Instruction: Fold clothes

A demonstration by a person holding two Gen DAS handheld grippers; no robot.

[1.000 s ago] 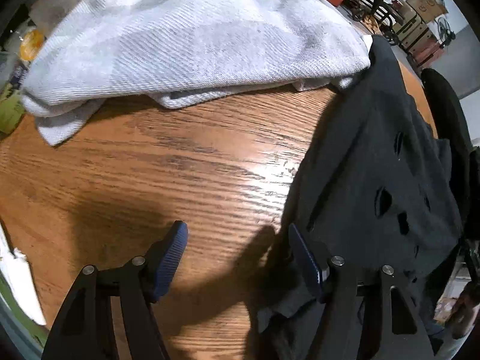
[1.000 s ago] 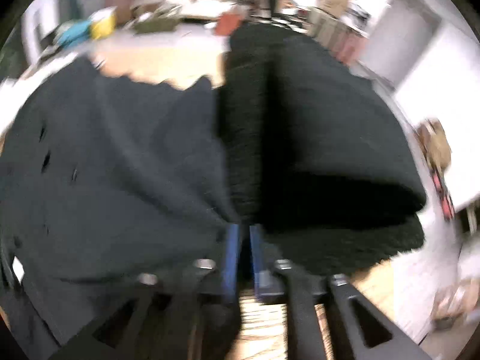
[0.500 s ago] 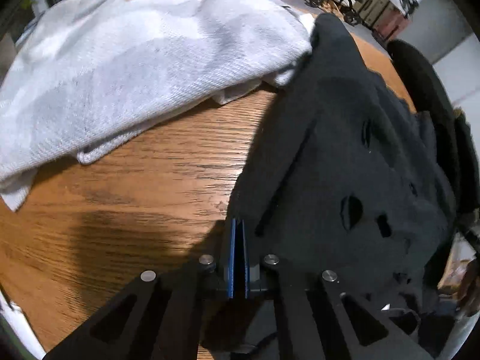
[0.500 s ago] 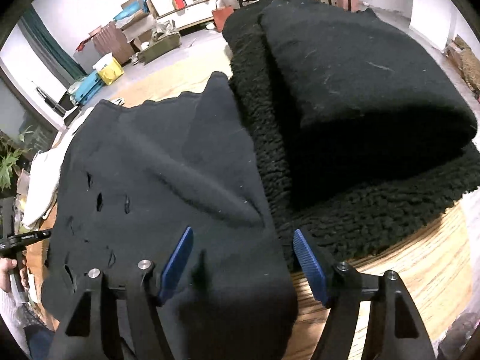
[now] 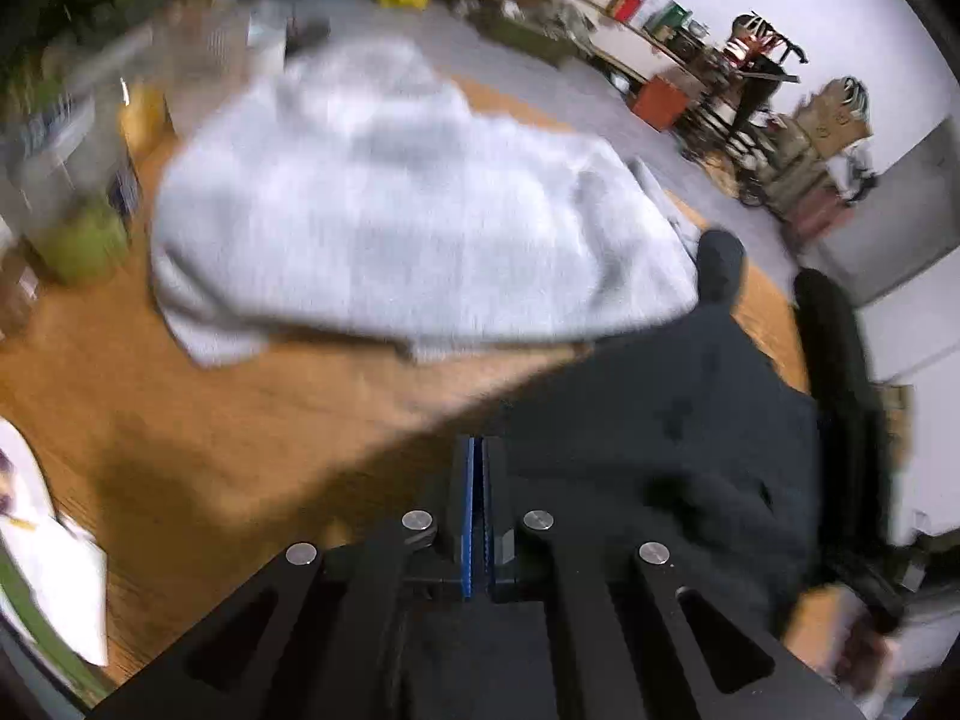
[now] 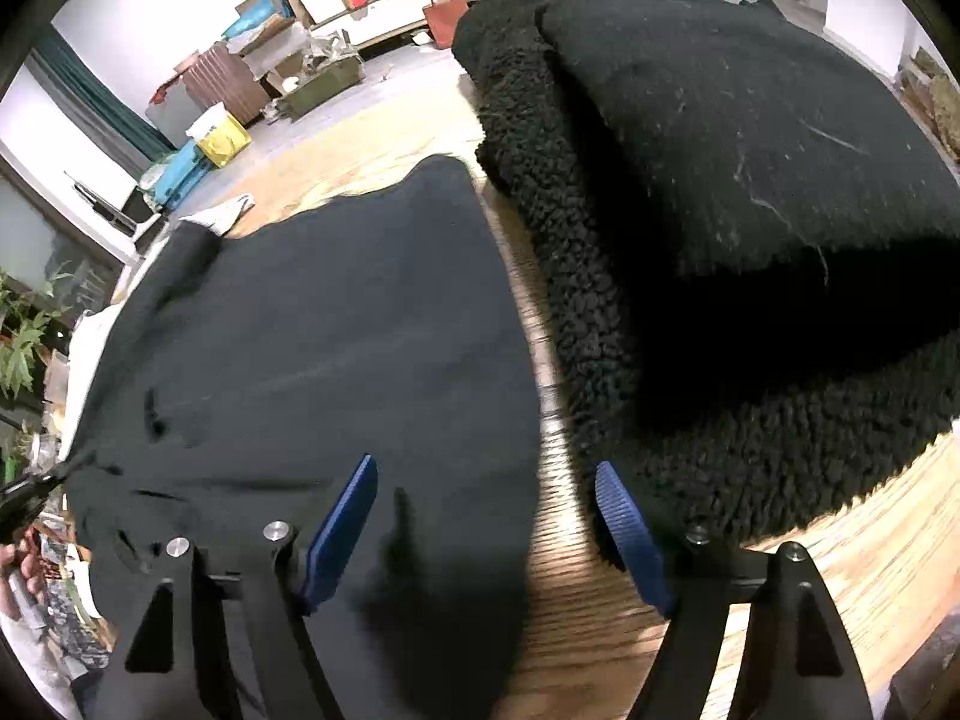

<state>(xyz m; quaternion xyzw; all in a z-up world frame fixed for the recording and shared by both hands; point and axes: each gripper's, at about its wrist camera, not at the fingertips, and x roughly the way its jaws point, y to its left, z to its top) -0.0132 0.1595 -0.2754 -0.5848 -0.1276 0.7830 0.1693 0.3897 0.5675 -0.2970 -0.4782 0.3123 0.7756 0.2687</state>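
- Left gripper [image 5: 478, 498] clamped tight, blue pads [image 5: 465, 516] pressed together over the edge of the dark garment [image 5: 660, 420]; whether cloth is pinched between them, impossible to tell from this blurred view.
- Dark garment spread across the wooden table [image 5: 240, 420], stretching to the right of the left gripper.
- Beyond it, a light grey garment [image 5: 408, 222] heaped on the table, its near edge just touching the dark garment's far tip.
- Right gripper [image 6: 486, 504] wide apart and opening, blue pads [image 6: 342, 522] clear of the cloth, nothing gripped.
- Left pad hovering above the dark garment [image 6: 330, 330], right pad above bare table [image 6: 600, 630] beside the garment's right edge.
- To the right, a thick black fleece [image 6: 720, 180] folded in a bulky pile, close beside the dark garment with a strip of wood between.
- Small holes showing in the dark garment near its left side.
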